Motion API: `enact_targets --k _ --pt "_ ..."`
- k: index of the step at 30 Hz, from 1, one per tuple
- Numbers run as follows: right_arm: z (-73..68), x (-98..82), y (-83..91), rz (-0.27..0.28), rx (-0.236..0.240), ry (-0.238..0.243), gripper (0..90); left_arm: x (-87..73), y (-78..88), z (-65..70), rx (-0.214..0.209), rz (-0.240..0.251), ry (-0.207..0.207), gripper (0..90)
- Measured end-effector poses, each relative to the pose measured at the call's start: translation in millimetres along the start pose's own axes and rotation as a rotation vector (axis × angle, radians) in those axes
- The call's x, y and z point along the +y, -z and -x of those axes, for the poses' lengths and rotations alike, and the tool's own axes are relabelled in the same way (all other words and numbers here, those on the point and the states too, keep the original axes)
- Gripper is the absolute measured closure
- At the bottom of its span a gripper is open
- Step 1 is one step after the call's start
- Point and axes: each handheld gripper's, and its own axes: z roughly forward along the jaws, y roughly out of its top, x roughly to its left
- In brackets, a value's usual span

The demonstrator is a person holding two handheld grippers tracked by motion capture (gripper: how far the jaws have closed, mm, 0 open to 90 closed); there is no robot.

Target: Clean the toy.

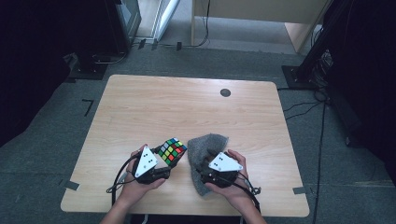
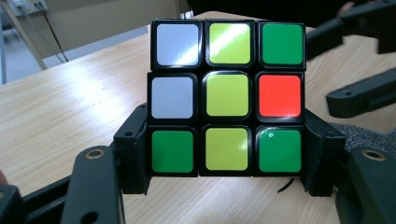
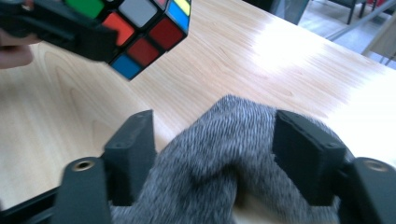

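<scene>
Cube (image 2: 226, 98) already clamped in left gripper (image 2: 226, 161); right gripper (image 3: 212, 154) wide around grey cloth (image 3: 219, 158), wiping not yet begun.

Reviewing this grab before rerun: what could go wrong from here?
1. The right gripper has jaws astride a bunched fold of the grey cloth; closing may pinch only that fold, so it slips out.
2. The left gripper clamps only the cube bottom row; a push could twist it loose.

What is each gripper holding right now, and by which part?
Left gripper clamps the multicoloured puzzle cube by its bottom row's sides. Right gripper straddles the grey knitted cloth; a firm grip is unclear.
</scene>
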Motion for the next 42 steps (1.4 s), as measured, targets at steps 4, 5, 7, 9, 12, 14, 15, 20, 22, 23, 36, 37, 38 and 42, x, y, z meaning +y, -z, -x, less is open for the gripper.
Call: enact_targets --k 4,5,7,9,12,14,15,20,22,23,36,37,38,42 --pt "3.6 3.6 -23.6 -0.020 0.022 0.050 23.7 -1.0 -0.6 1.9 -0.007 -0.003 -0.003 34.3" --pt "3.1 2.4 -29.9 -0.045 0.019 0.060 23.6 -1.3 -0.8 2.2 -0.004 -0.002 -0.003 34.2" --pt "1.0 -3.7 -41.5 -0.130 -0.019 0.083 24.0 -2.0 -1.2 2.1 -0.005 -0.005 0.001 34.3" --pt "-0.7 -12.3 -48.5 -0.213 -0.078 0.094 25.7 -2.7 -1.6 2.2 -0.009 -0.008 0.001 34.3" --pt "6.0 -20.2 -47.0 -0.232 -0.054 -0.016 29.8 -3.1 -2.6 3.2 -0.014 -0.011 -0.001 34.3" --pt "13.8 -22.4 -45.6 -0.277 -0.001 -0.108 34.0 -2.7 -2.7 4.7 -0.018 -0.007 -0.005 34.3" --pt "18.5 -23.6 -44.7 -0.289 0.024 -0.148 34.2 -2.5 -2.8 5.5 -0.021 -0.007 -0.007 34.3" --pt "27.0 -30.9 -33.0 -0.274 0.059 -0.136 48.4 -1.5 -1.7 8.1 -0.038 0.006 -0.010 34.3" --pt "29.4 -34.8 -27.4 -0.260 0.050 -0.157 59.7 -1.1 -0.7 8.5 -0.047 0.017 -0.009 34.3" --pt "31.0 -36.1 -25.2 -0.257 0.049 -0.166 65.3 -0.9 -0.3 8.5 -0.052 0.020 -0.008 34.3" --pt "22.6 13.8 29.0 0.143 0.219 -0.320 76.1 -3.1 -5.1 19.6 -0.129 0.010 -0.076 34.4" --pt "16.2 20.5 33.3 0.164 0.231 -0.304 76.0 -3.0 -5.8 22.7 -0.138 0.004 -0.095 34.4" --pt "10.1 26.2 36.5 0.182 0.245 -0.294 75.7 -2.8 -6.3 26.4 -0.146 0.004 -0.114 34.4" --pt "-3.5 33.8 34.2 0.186 0.278 -0.290 75.0 -0.1 -4.7 37.4 -0.175 0.019 -0.154 34.4"
